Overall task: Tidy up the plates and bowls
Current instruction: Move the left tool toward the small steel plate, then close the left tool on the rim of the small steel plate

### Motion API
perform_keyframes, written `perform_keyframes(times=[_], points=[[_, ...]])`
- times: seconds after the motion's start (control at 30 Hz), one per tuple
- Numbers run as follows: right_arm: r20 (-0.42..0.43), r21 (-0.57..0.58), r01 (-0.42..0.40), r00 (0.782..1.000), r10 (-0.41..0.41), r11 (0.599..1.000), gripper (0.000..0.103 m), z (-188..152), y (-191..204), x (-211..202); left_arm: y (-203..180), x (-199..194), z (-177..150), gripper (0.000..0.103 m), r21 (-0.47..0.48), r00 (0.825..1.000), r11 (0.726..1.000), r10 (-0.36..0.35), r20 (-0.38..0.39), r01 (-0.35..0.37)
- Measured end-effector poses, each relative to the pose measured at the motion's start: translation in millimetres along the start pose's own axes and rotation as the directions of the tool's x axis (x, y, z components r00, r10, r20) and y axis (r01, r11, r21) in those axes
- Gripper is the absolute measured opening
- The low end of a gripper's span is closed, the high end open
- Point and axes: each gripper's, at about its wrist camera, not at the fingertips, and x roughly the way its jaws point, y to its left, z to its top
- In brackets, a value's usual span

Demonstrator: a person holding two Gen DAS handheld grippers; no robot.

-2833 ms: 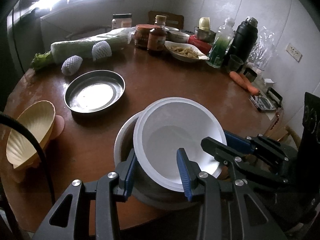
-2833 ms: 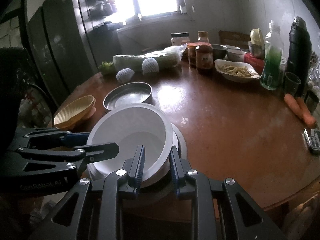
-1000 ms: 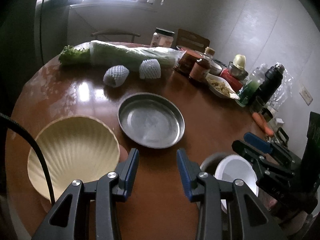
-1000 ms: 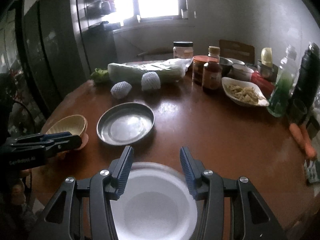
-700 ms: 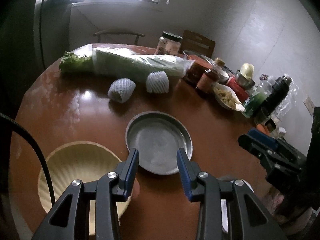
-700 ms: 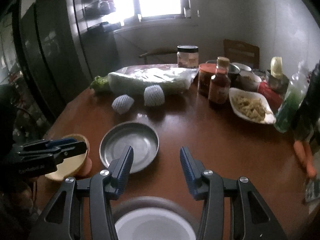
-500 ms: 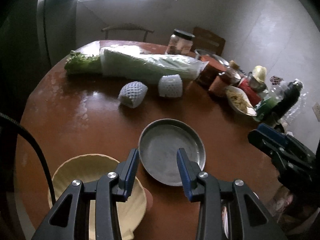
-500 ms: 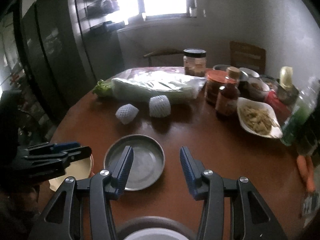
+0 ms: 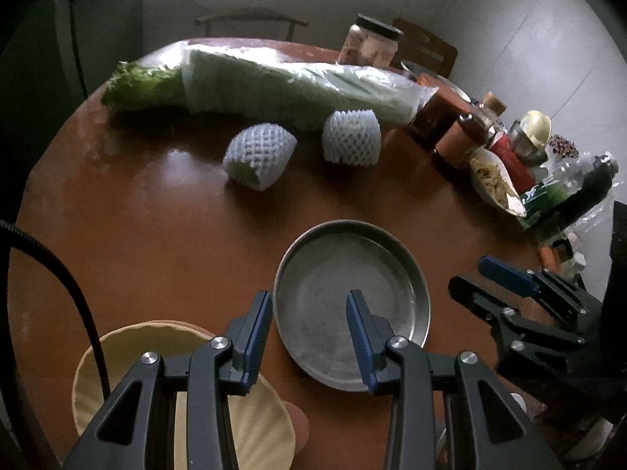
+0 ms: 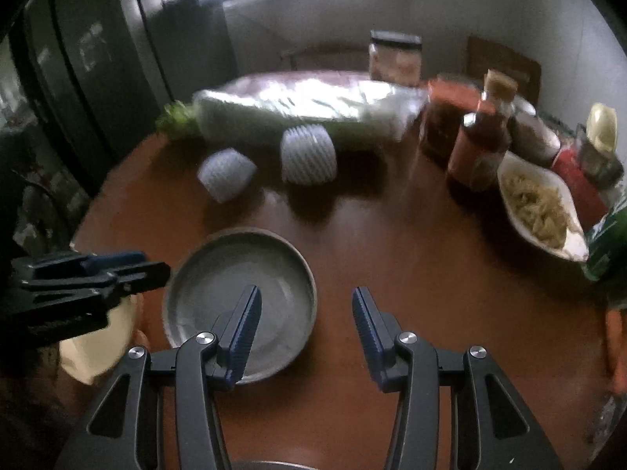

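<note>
Both grippers hang over the round wooden table (image 9: 156,235), jaws apart and empty. The left gripper (image 9: 309,313) straddles the near rim of the metal plate (image 9: 352,274), with the yellow shell-shaped bowl (image 9: 129,352) just beside it. The right gripper (image 10: 305,313) stands wider, by that plate's right edge.

No readable text, brand or no. anywhere in either view. Labels on the sauce bottle (image 10: 480,149) and big jar (image 10: 395,58) at the far side of the worktop (image 10: 411,266) were too blurred to read. The green bottle (image 9: 544,196) had white marks on its label, not legible. Faint lettering on the side of the left claw (image 10: 129,264) in the right wrist view was too dark and smeared to make out.
</note>
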Motion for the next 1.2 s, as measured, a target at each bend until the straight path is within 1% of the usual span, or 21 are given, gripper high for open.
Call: perform_keyframes(times=[0.07, 0.2, 0.27, 0.37, 0.43, 0.5, 0.57, 0.63, 0.7, 0.77, 0.93, 1.2], points=[[-0.018, -0.008, -0.013, 1.0, 0.013, 1.0, 0.05, -1.5, 0.3, 9.6, 0.7, 7.6, 0.2, 0.039, -0.002, 1.0, 1.0, 0.021, -0.019, -0.021], [-0.064, -0.02, -0.01, 0.998, 0.009, 1.0, 0.05, -3.3, 2.7, 25.1, 0.7, 19.2, -1.0, 0.039, 0.015, 0.998, 0.999, 0.046, -0.043, -0.046], [-0.087, -0.033, -0.002, 0.996, -0.001, 0.999, 0.05, -4.7, 4.7, 31.5, 1.3, 22.7, -1.1, 0.039, 0.011, 0.997, 0.999, 0.049, -0.051, -0.049], [-0.105, -0.04, -0.016, 0.994, 0.012, 0.999, 0.05, -4.8, 6.1, 35.9, 0.7, 26.4, -2.0, 0.039, 0.017, 0.997, 0.999, 0.048, -0.062, -0.047], [-0.12, -0.047, -0.012, 0.993, 0.006, 0.999, 0.05, -5.9, 7.7, 38.7, -0.6, 28.7, -3.7, 0.039, 0.023, 0.997, 0.999, 0.045, -0.068, -0.044], [-0.138, -0.055, -0.008, 0.99, 0.0, 0.998, 0.048, -7.8, 9.4, 42.3, -3.3, 29.8, -5.6, 0.039, 0.038, 0.997, 0.998, 0.052, -0.066, -0.049], [-0.154, -0.065, -0.014, 0.988, 0.003, 0.998, 0.043, -9.7, 11.4, 46.2, -7.6, 31.1, -7.7, 0.039, 0.063, 0.995, 0.996, 0.074, -0.062, -0.07], [-0.166, -0.079, -0.011, 0.986, -0.003, 0.997, 0.04, -10.9, 14.3, 49.3, -11.1, 32.5, -9.7, 0.039, 0.084, 0.995, 0.994, 0.081, -0.063, -0.075], [-0.178, -0.089, -0.024, 0.984, 0.008, 0.996, 0.038, -12.6, 16.8, 52.4, -15.2, 33.2, -11.5, 0.039, 0.106, 0.994, 0.99, 0.096, -0.054, -0.09], [-0.183, -0.097, -0.016, 0.983, -0.002, 0.995, 0.038, -13.0, 17.9, 54.3, -18.1, 33.2, -12.8, 0.039, 0.123, 0.993, 0.987, 0.109, -0.045, -0.103], [-0.16, -0.098, 0.001, 0.987, -0.017, 0.995, 0.038, -12.3, 19.1, 49.3, -15.5, 31.2, -13.2, 0.039, 0.107, 0.995, 0.991, 0.088, -0.04, -0.083], [-0.101, -0.101, -0.001, 0.995, -0.009, 0.995, 0.038, -12.2, 21.6, 27.5, -16.0, 5.7, -14.7, 0.039, 0.092, 0.997, 0.993, 0.068, 0.029, -0.071]])
